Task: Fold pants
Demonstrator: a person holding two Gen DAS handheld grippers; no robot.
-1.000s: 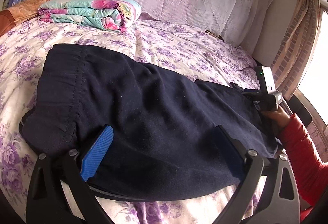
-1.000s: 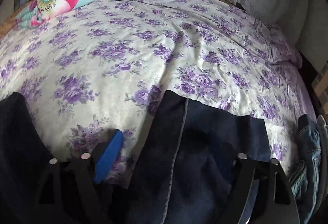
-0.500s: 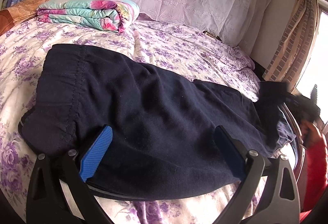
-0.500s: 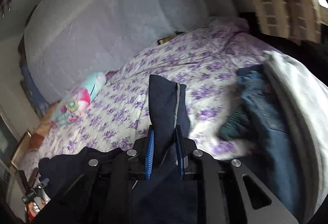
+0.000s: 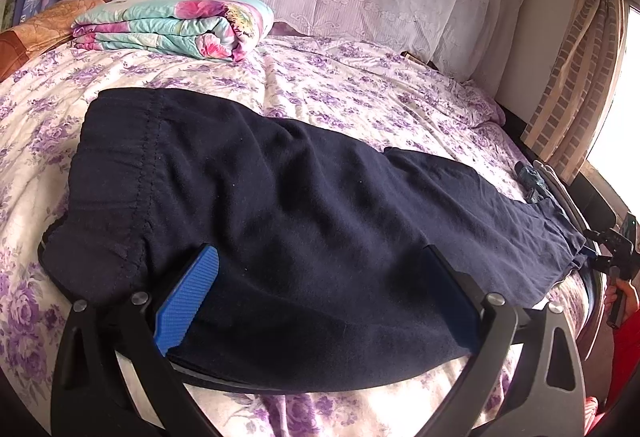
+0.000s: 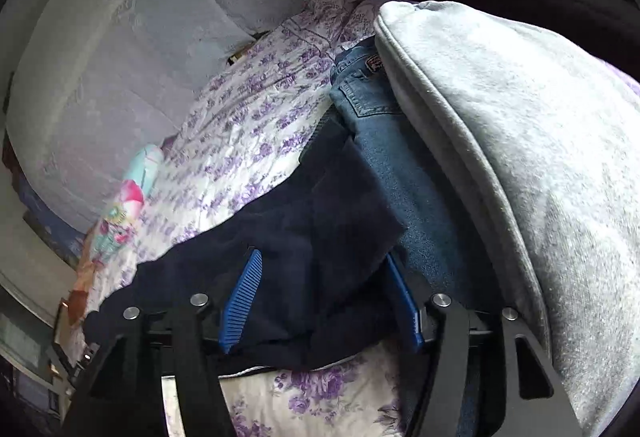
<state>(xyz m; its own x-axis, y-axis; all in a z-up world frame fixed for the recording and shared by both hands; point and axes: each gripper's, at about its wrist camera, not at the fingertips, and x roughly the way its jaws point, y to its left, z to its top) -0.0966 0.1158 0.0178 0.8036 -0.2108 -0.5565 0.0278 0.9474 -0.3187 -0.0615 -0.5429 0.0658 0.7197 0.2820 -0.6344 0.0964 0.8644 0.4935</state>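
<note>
Matt navy cloth pants (image 5: 300, 221); ribbed blue tongs pads (image 5: 188, 293).

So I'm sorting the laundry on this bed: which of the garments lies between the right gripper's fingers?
The navy pants: their leg end lies between the right gripper's open jaws, which have just been opening. The blue jeans and grey garment lie beyond, untouched.

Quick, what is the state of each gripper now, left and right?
Left gripper: open, jaws wide over the dark pants, not pinching.
Right gripper: open, jaws have just been opening; the pant leg end lies loose between them.
</note>
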